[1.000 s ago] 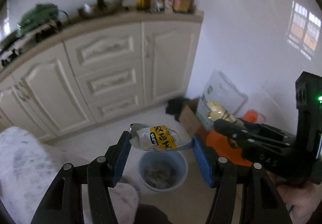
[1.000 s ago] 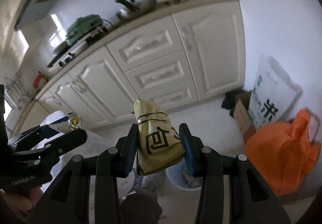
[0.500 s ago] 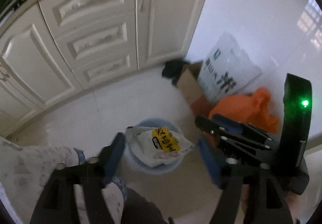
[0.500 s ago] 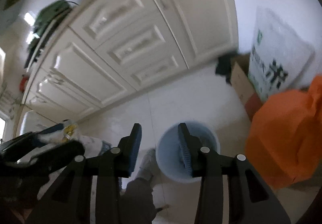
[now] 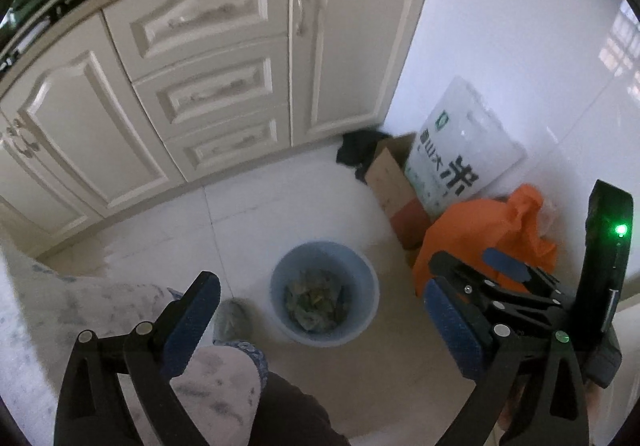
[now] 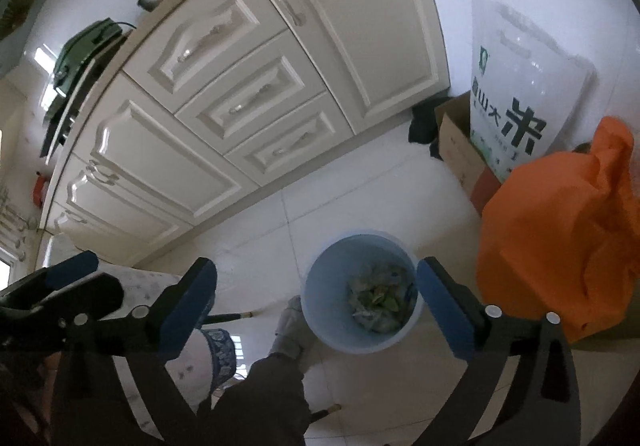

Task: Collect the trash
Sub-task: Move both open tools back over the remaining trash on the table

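- The trash (image 6: 378,296) is seen as crumpled wrappers at the bottom of the pale blue bin (image 6: 320,310), low and centre-right in the right wrist view, low centre in the left wrist view (image 5: 280,298).
- The left hand-held gripper (image 5: 320,326) is released, its jaws opening wide, with nothing between them; the bin is framed in the gap.
- The right hand-held gripper (image 6: 316,310) is likewise released and opening, with nothing between its pads.
- The drop is judged done; the hand-held grippers are best lifted clear of the rim without the bin being tipped.
- An orange bag (image 6: 560,246) and a rice sack (image 6: 516,85) stand just beside, at the right, and should be left untouched.
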